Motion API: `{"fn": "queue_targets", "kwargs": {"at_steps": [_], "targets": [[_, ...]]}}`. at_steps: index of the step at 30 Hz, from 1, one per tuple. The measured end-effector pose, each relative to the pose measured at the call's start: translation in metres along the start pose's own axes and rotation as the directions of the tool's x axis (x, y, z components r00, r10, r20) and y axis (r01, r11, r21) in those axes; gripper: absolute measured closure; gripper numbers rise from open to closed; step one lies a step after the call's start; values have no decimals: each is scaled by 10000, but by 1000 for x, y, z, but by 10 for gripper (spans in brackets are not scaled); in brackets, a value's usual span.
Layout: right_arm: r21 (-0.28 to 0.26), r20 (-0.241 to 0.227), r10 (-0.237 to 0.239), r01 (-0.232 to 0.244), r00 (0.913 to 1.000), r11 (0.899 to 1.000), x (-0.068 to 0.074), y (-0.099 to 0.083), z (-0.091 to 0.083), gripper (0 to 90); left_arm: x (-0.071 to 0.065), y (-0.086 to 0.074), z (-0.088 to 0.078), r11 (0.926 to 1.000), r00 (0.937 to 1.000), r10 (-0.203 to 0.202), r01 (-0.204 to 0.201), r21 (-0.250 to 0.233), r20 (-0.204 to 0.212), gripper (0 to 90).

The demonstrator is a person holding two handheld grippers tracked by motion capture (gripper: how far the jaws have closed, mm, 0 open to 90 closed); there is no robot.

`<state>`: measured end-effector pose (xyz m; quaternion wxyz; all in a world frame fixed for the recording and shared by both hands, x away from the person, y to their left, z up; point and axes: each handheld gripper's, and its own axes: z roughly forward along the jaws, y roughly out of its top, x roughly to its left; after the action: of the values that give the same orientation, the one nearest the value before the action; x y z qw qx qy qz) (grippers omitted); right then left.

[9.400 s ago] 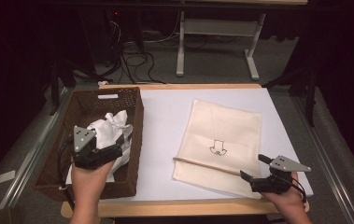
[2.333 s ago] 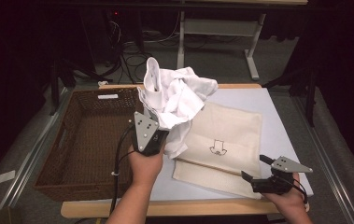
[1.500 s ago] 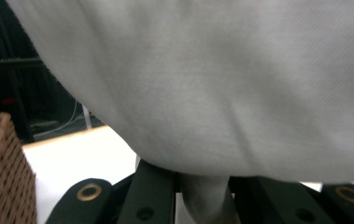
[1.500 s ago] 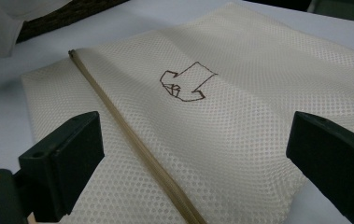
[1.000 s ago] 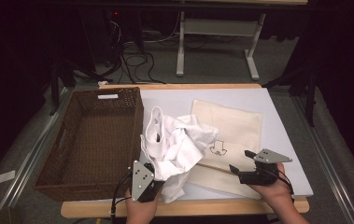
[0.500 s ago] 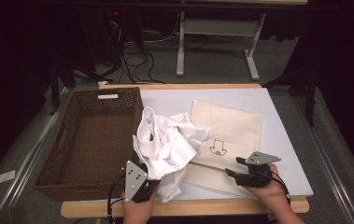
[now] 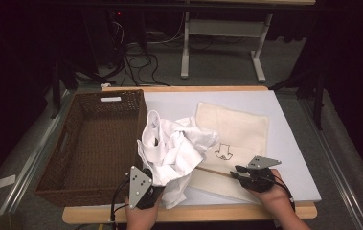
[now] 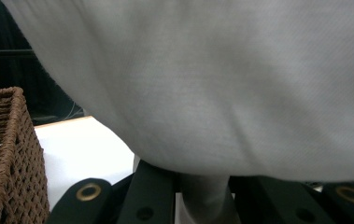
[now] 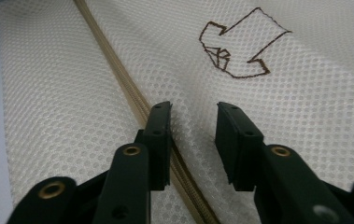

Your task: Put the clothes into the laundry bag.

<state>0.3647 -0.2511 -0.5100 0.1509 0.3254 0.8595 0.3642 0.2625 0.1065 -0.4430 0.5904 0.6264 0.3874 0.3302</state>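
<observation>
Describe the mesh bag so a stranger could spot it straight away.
On the white table, right of the wicker basket, lies a flat cream mesh laundry bag. Unlike the crumpled white cloth beside it, it has a tan zipper and a brown embroidered arrow.

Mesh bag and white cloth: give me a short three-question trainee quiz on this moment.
1. What does the left gripper hold?
2. True or false: the wicker basket has cloth in it.
3. On the mesh bag, the right gripper stands over: A) the zipper B) the arrow drawing C) the table

Key: 1. the white cloth, pinched between shut jaws; 2. false; 3. A, with a gap between the jaws, which have just been closing.
</observation>
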Motion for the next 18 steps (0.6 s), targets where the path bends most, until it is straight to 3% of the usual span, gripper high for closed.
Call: {"fn": "queue_targets", "kwargs": {"at_steps": [8, 18], "targets": [[120, -124, -66, 68, 9999, 9999, 0, 0, 4, 818, 0, -1, 0, 10000, 10000, -13, 13, 73, 3, 808], [184, -105, -81, 83, 9999, 9998, 2, 1, 3, 891, -2, -2, 1, 10000, 10000, -8, 8, 79, 10, 809]]}}
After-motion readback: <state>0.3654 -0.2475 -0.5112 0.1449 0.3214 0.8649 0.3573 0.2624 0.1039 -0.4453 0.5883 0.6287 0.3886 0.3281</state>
